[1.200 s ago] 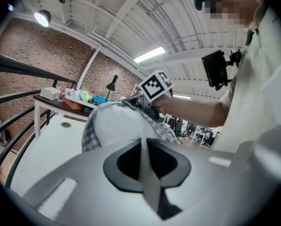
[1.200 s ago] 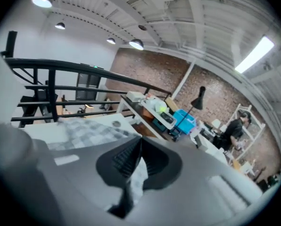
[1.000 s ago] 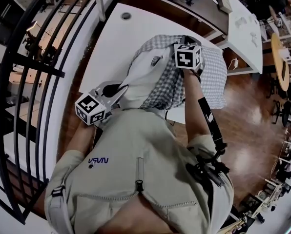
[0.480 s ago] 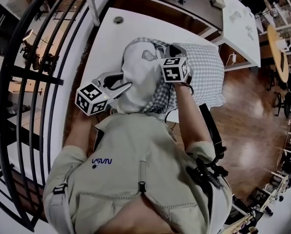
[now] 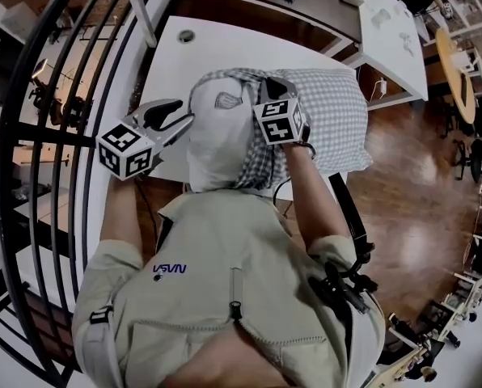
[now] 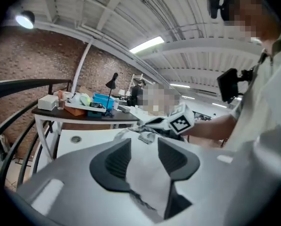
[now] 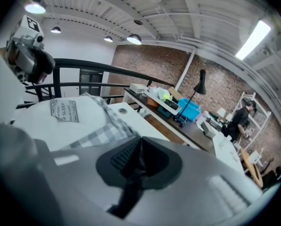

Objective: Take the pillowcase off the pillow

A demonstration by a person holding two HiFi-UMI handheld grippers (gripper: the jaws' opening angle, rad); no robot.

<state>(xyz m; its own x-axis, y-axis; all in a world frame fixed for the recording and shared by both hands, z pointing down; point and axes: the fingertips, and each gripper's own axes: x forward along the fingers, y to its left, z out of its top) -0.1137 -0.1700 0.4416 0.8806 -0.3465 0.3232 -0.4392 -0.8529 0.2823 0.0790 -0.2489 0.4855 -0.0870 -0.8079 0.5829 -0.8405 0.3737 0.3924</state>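
I've got right gripper fingers clamped on the gingham pillowcase hem to peel it back, while left gripper fingers, apart and just been closing, straddle the half-bared white pillow to anchor it on the white surface.

We wear beige short-sleeved shirt, centre zip, small dark-blue chest lettering. Our left gripper and right gripper: pale grey shells, black ribbed fingers. Behind fingers of each, white cube with black square markers.
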